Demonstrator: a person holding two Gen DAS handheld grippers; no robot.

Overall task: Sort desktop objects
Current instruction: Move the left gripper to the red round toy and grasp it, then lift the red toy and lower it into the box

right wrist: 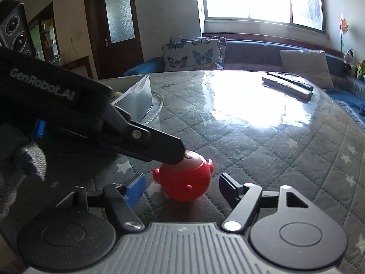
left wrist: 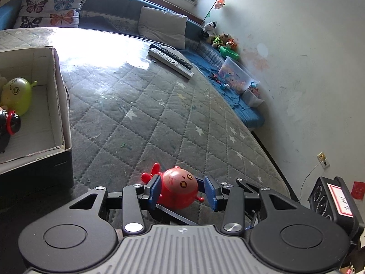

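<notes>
A round red toy figure with a painted face lies on the quilted grey tabletop. My left gripper is open with its blue pads on either side of the toy; the left pad looks to touch it, the right pad stands a little apart. In the right wrist view the same red toy sits between the open fingers of my right gripper, apart from both. The left gripper's black finger reaches in from the left over the toy's top. An open cardboard box at left holds a green toy and a black-and-red toy.
Two remote controls lie at the far side of the table. Sofa cushions, stuffed toys and a clear plastic tub are beyond the table edge. A black speaker stands at right. The box also shows in the right wrist view.
</notes>
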